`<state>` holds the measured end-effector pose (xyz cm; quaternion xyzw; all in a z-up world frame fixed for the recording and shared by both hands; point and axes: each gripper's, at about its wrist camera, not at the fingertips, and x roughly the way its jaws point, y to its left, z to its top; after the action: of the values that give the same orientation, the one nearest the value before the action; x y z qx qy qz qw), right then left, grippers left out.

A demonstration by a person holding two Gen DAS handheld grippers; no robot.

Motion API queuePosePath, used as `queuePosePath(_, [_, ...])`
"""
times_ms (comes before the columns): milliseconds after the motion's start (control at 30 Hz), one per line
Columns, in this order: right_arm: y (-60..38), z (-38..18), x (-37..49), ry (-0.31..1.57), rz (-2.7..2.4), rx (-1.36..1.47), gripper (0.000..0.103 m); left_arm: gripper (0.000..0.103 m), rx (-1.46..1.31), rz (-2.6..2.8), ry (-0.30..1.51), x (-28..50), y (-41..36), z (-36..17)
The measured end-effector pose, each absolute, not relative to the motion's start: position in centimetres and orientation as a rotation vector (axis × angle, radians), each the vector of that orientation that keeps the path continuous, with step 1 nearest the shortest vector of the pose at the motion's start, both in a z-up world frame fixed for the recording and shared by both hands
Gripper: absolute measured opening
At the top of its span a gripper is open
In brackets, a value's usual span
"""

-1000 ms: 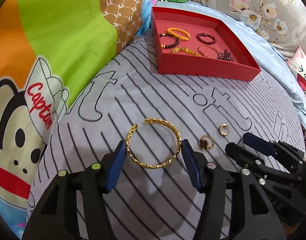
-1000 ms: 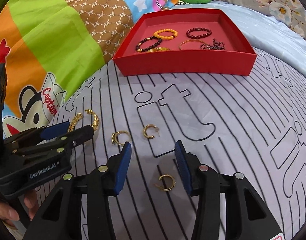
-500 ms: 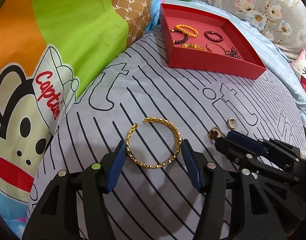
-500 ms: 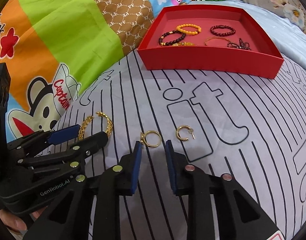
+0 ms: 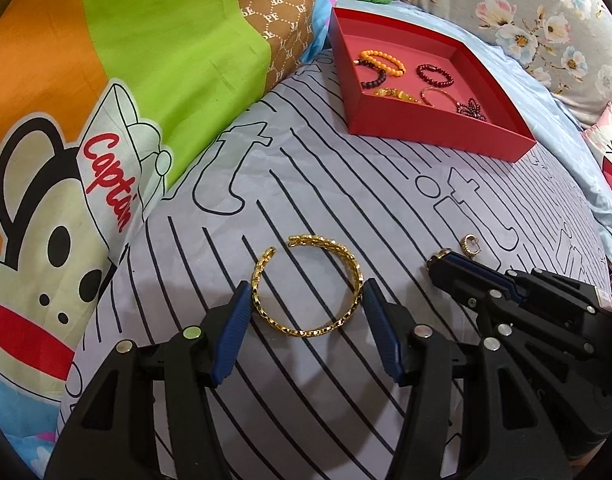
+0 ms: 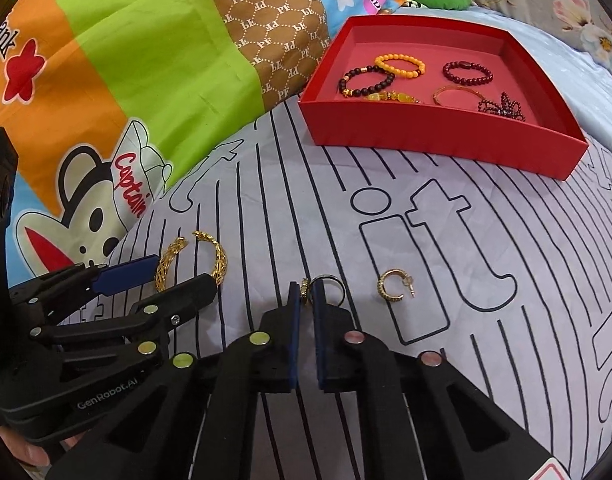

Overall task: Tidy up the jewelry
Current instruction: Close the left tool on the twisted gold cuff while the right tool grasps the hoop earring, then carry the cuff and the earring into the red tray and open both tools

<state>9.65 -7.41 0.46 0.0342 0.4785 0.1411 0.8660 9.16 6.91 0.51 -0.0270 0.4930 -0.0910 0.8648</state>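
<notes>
A: Start with the left wrist view. Where's the jewelry against the claw?

B: The left gripper [image 5: 306,324] is spread wide, its blue pads on either side of the gold cuff bracelet [image 5: 307,285], which lies flat on the striped sheet [image 5: 345,184] with its gap facing far-left. The pads sit just beside the cuff's near half; I can't tell whether they touch it. To the right, the right gripper [image 5: 441,266] has its tips pressed together at a small gold ring [image 5: 443,253], and a gold hoop earring [image 5: 470,245] lies just beyond.

A: Any writing?

B: "Captin" in red on the cartoon monkey's cap on the blanket [image 5: 106,80] at left, "PE" repeated on its brown panel, and large outlined letters "it" on the sheet.

A: Room to move?

B: Open sheet runs from the cuff to the red tray [image 5: 437,136] at the far right, which holds beaded bracelets.

A: Now the right wrist view.

B: The right gripper [image 6: 305,292] pinches the small gold ring [image 6: 323,289] at its tips, part of the band sticking out to the right. The hoop earring [image 6: 394,284] lies near, to the right. The left gripper [image 6: 162,280] shows at left around the cuff [image 6: 194,260], marked "GenRobot.AI". The blanket [image 6: 126,60] reads "Captain" here. The tray [image 6: 445,136] stands well apart at the far side, with bare sheet [image 6: 425,220] between.
</notes>
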Motion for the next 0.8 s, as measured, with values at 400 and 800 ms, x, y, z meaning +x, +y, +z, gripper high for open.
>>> queuePosePath(400, [-11.8, 3.5, 8.8, 0.932, 0.224, 0.143, 0.003, 0.054, -0.054, -0.264, 0.991, 10.0, 4.1, 2.7])
queuePosePath(800, [-18.9, 9.8, 15.4, 0.805, 0.151, 0.193, 0.003, 0.054, -0.032, -0.378, 0.835, 17.7, -2.7, 9.9])
